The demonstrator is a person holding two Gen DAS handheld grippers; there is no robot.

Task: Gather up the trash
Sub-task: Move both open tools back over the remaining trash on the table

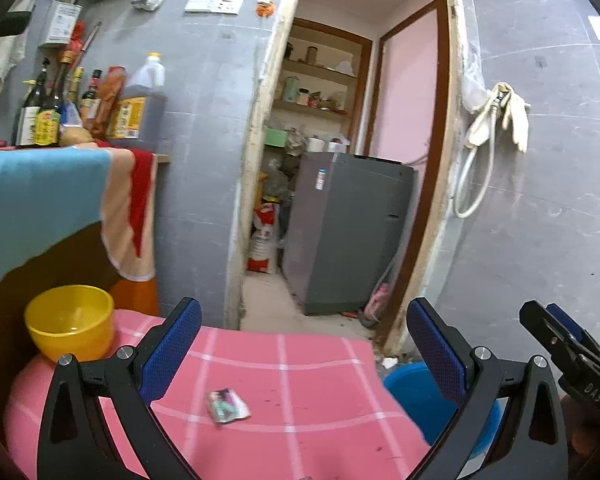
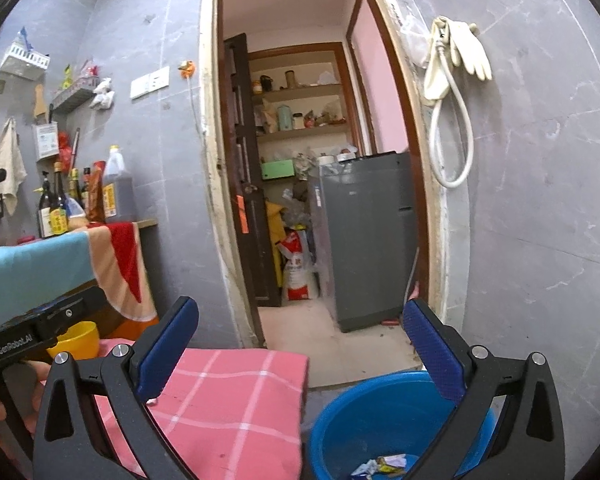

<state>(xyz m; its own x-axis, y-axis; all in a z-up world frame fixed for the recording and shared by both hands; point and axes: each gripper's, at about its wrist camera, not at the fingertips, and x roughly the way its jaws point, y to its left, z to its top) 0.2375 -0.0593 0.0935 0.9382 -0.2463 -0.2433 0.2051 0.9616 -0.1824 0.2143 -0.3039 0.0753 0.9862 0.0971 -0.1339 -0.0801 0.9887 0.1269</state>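
Grey-tiled kitchen wall, open doorway onto a pantry with a grey washing machine [image 2: 370, 236]. Landmark: pink checked tablecloth [image 1: 300, 384]. Left gripper [image 1: 304, 356] over the cloth, jaws spread wide, nothing between them — a crumpled wrapper [image 1: 227, 405] lies flat on the cloth below. Yellow bowl [image 1: 70, 322] sits at the cloth's left edge. Blue bucket [image 2: 364, 420] stands just off the cloth's right edge, on the floor, wrappers [image 2: 380, 466] in its bottom. Right gripper [image 2: 300, 360] above the bucket and cloth edge — jaws wide apart, empty.
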